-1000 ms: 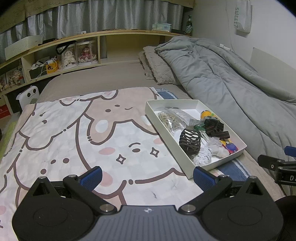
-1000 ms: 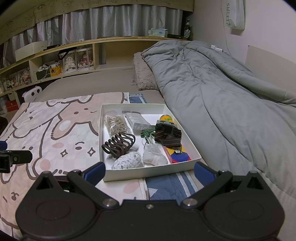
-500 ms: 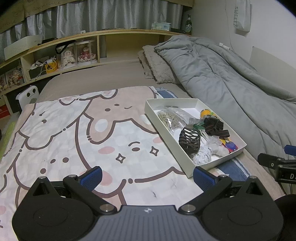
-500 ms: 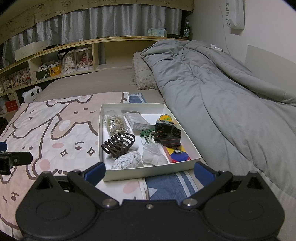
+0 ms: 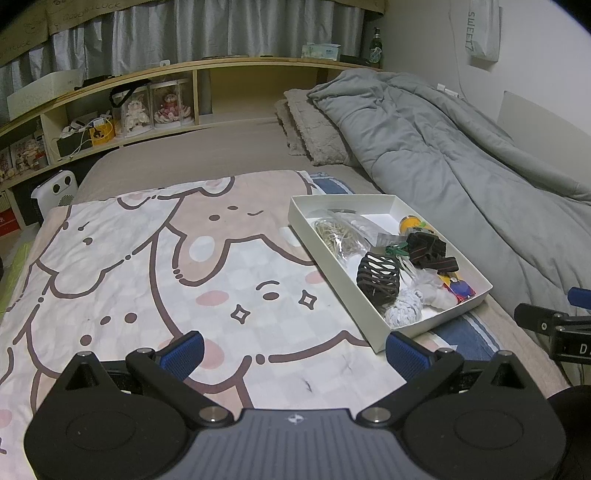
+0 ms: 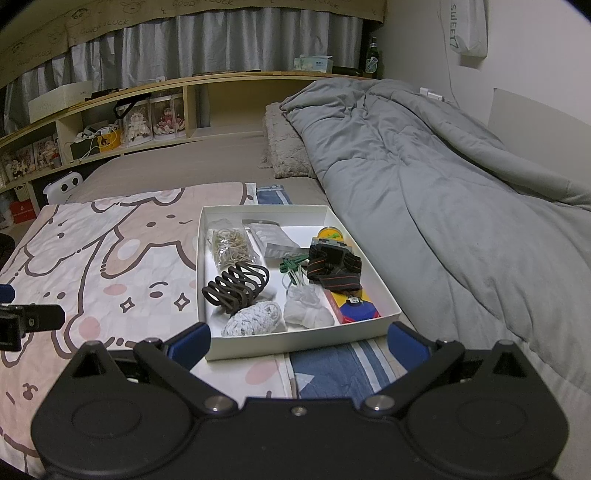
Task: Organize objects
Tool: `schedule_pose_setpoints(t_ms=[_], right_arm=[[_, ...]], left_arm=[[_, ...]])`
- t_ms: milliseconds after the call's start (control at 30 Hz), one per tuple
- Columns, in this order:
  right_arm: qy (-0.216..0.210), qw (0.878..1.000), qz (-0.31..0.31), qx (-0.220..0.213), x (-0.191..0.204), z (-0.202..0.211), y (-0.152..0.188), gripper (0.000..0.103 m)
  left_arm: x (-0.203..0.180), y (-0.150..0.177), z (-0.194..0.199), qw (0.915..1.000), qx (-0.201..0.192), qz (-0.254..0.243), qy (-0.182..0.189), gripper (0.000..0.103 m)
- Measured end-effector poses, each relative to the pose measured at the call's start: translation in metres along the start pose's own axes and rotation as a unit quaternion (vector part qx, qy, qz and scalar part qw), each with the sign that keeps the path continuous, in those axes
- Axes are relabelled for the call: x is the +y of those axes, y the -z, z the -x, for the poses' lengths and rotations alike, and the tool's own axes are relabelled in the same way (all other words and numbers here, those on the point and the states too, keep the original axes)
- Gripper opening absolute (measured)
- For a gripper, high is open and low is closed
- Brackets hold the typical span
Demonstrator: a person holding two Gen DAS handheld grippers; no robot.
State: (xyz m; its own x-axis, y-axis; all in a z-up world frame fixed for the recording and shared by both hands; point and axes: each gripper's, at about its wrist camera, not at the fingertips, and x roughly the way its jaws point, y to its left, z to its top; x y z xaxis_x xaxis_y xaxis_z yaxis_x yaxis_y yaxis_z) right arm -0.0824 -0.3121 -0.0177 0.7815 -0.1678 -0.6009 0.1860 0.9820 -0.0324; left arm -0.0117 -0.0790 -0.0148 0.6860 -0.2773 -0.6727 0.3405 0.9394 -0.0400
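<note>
Sitting in the shallow white cardboard box (image 6: 295, 339) on the bed, toward its right edge beside the grey duvet, is a jumble of light small stuff. The dark brown wavy plastic hair claw (image 6: 236, 286) is judged stiff but light, best pinched across its ribs. The left gripper (image 5: 295, 352) and right gripper (image 6: 299, 341) are both spread wide, with nothing held.

1. "GOOD LUCK" is printed along the tan valance (image 6: 207, 14) above the grey curtains, far ahead of the tongs.
2. "SWEET" runs down a white bag (image 6: 466, 29) hanging on the wall, ahead and to the right.
3. Other labels are too small to read.
</note>
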Motion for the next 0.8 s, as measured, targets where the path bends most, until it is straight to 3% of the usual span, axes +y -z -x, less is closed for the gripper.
schedule_pose_setpoints(t_ms=[800], right_arm=[[0.0,1.0,0.0,0.001,-0.0012,0.0002,0.0007,0.103]], left_arm=[[-0.0007,0.0008,-0.0003,1.0,0.0,-0.002,-0.001,0.103]])
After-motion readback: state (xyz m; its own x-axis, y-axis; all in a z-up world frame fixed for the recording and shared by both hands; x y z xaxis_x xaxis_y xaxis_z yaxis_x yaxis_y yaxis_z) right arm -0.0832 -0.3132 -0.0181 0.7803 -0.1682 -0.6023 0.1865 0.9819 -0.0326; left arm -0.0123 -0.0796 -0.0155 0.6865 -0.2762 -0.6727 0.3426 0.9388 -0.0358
